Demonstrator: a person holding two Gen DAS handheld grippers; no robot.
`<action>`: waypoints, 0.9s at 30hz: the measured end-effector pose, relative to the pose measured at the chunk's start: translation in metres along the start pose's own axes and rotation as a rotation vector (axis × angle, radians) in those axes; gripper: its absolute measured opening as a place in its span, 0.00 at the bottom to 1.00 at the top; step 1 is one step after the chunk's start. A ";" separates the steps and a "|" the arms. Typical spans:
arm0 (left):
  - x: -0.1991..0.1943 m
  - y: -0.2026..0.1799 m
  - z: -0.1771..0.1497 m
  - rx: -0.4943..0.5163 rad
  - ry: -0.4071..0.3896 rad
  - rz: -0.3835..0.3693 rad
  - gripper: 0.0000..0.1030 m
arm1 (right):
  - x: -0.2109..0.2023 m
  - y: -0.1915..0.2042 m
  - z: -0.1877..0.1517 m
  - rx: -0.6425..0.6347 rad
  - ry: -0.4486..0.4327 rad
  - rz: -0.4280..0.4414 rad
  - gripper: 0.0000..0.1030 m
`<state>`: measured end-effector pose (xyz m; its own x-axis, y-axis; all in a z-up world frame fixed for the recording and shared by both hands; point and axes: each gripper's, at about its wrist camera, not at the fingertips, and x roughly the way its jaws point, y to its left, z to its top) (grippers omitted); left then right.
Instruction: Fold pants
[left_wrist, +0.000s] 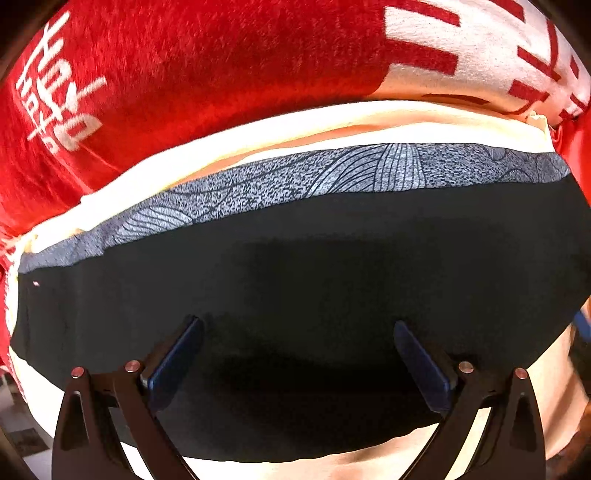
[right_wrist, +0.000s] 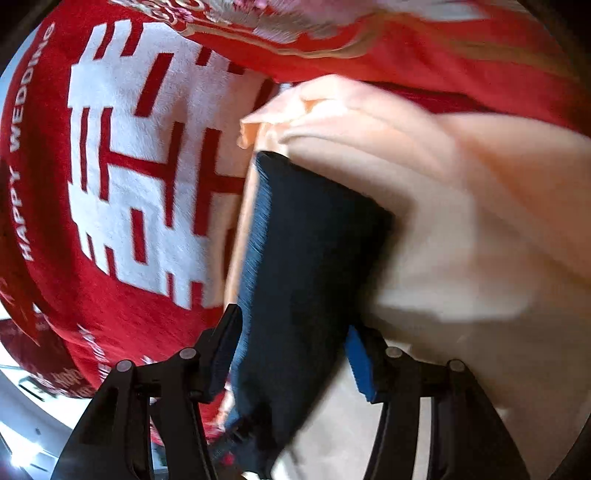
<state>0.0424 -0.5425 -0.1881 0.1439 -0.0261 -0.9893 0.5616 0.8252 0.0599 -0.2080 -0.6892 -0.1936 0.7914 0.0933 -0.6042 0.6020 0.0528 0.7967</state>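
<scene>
Blue-padded fingers (left_wrist: 177, 354) of the left gripper (left_wrist: 297, 363) stand spread wide over the dark pants (left_wrist: 314, 266), pinching nothing, the black cloth lying flat between and beyond them. Right gripper (right_wrist: 291, 360) has its two pads either side of a folded dark edge of the pants (right_wrist: 314, 236), which runs up between them; whether they press it cannot be told through the blur. Beyond the black cloth runs a grey patterned band (left_wrist: 332, 173) along the garment's far edge. Pants rest on a pale peach sheet (left_wrist: 258, 133), itself spread on a red blanket (left_wrist: 203, 62) with white lettering reading "HAPPY WEDDING" (right_wrist: 20, 147)
</scene>
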 end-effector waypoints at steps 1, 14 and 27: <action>0.001 0.000 -0.001 -0.004 0.000 -0.006 1.00 | -0.002 -0.002 -0.004 -0.008 0.002 -0.008 0.53; -0.034 -0.016 0.005 0.003 -0.087 -0.107 0.83 | 0.028 0.026 0.015 -0.060 0.065 0.011 0.15; -0.009 -0.043 -0.019 0.074 -0.179 -0.127 0.85 | 0.020 0.137 -0.030 -0.515 0.065 -0.134 0.12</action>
<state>0.0013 -0.5673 -0.1847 0.2061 -0.2323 -0.9506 0.6420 0.7652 -0.0478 -0.1125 -0.6497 -0.0962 0.6931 0.1129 -0.7119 0.5542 0.5480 0.6265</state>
